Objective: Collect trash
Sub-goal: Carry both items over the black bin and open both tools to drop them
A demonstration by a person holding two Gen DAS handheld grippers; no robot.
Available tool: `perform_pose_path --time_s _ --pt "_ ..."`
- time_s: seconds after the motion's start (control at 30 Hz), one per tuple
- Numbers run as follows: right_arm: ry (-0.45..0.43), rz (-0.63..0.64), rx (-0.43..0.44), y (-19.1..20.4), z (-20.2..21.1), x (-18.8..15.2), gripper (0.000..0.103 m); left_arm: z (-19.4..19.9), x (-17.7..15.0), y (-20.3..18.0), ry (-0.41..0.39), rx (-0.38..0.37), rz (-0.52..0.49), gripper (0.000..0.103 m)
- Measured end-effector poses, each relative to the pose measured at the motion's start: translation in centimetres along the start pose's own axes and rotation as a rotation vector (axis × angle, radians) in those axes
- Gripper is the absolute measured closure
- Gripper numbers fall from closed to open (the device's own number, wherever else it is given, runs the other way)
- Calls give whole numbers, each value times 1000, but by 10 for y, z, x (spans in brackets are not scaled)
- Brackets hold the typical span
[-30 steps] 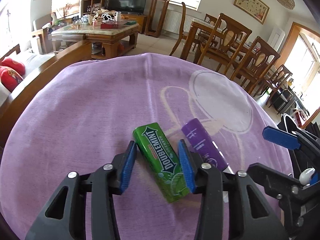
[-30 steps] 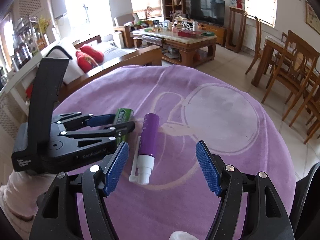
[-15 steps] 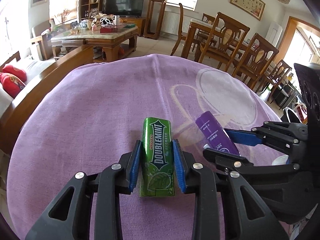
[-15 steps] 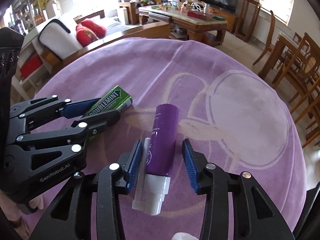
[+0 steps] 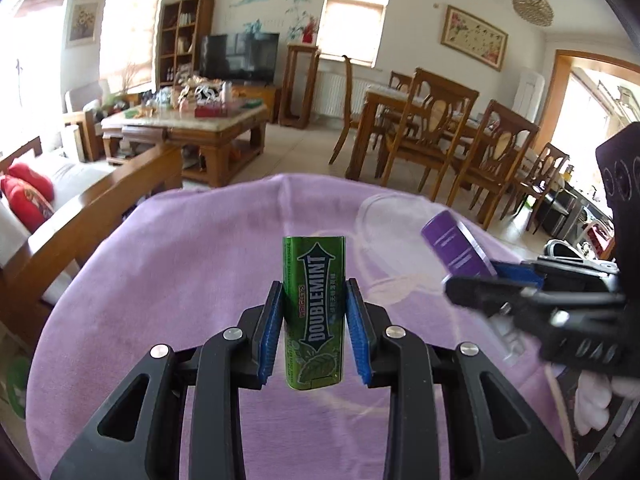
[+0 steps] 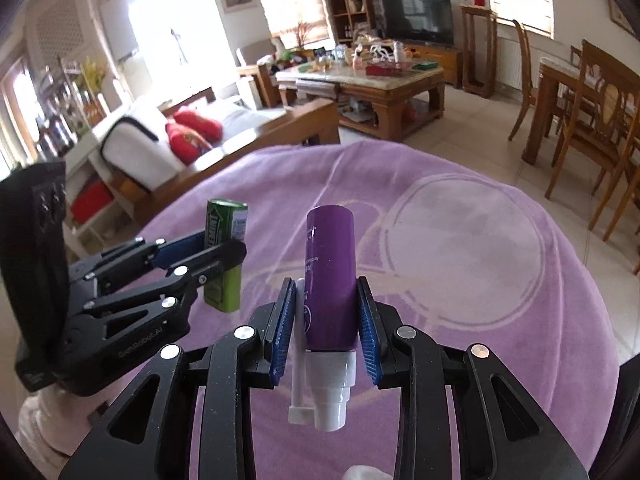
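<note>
Clamping a green Doublemint gum pack between blue pads, left gripper closed on the pack's long sides, pack upright along the fingers and lifted clear of the purple cloth on the table. Gripping a purple spray bottle in the same manner, right gripper shut on the bottle's body after its jaws have just been closing, white nozzle end pointing back toward the camera, purple base pointing away. Held above the purple cloth too, bottle tilted up off the fabric. Seen from the right wrist, gum pack and left gripper just left of the bottle, apart from it; seen from the left wrist, bottle and right gripper off to the right of the gum pack, blurred. Printed on the cloth beyond the bottle, a pale circle outline. Beyond the cloth's far edge, a wooden sofa frame with red cushions, a cluttered coffee table, a dark television and wooden dining chairs
</note>
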State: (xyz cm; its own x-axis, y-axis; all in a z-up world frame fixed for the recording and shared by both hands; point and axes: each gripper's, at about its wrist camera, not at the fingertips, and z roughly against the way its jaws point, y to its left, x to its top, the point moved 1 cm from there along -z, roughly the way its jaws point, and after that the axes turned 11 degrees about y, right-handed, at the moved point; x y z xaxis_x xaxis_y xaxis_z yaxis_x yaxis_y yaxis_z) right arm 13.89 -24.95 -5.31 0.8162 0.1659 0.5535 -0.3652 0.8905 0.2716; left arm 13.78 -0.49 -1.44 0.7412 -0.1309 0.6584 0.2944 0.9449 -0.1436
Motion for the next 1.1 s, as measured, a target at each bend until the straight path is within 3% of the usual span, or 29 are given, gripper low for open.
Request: perform_pose_path --time_s 0.17,0.3,0.57,0.83,1.1 --pt "-171 -123 25 -54 78 -30 73 19 5 -52 -39 -90 -63 72" --pt "-290 -231 -29 -112 138 -67 73 25 10 -114 -52 -165 -155 72" --pt "-408 -451 -146 -231 222 -158 72 9 10 -258 -50 -299 -342 72" --pt "-452 -609 -207 -318 259 -243 72 -29 5 -368 10 -395 -463 72" --pt "-450 -692 -181 -371 252 -287 72 -57 -5 -414 85 -399 -521 72"
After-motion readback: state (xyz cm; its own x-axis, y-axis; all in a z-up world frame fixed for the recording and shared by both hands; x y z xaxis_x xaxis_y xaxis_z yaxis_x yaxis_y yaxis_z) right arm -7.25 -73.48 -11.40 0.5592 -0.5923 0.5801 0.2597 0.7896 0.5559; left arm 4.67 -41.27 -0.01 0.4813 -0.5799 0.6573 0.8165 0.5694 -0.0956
